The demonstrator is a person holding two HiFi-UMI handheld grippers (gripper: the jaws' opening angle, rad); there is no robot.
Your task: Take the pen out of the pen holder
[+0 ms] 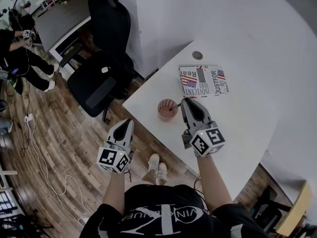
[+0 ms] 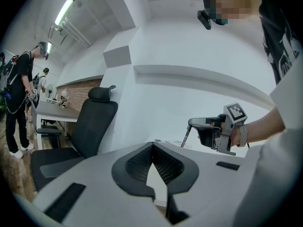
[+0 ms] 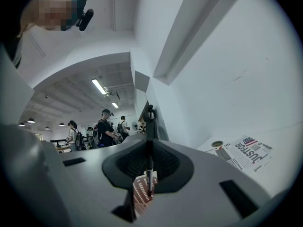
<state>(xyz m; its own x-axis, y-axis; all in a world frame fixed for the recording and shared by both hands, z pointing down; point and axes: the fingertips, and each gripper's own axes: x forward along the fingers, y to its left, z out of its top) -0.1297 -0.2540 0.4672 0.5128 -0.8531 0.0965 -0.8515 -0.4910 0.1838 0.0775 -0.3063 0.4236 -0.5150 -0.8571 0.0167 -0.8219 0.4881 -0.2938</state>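
Note:
A reddish mesh pen holder [image 1: 166, 110] stands near the left edge of the white table [image 1: 247, 108]. My right gripper [image 1: 185, 102] hangs just right of it and is shut on a dark pen [image 3: 149, 162]. The pen stands upright between the jaws, its clip end [image 3: 150, 115] above them and its tip over the holder's mesh [image 3: 141, 189]. In the left gripper view the pen [image 2: 185, 137] hangs from the right gripper [image 2: 191, 122]. My left gripper [image 1: 125, 124] is off the table's left side, over the floor, its jaws shut with nothing between them [image 2: 152, 145].
A magazine with flag print [image 1: 203, 81] [image 3: 247, 152] lies behind the holder, with a small round disc [image 1: 197, 55] beyond it. A black office chair [image 1: 101, 78] [image 2: 87, 126] stands left of the table. People stand at desks in the background [image 3: 106, 126].

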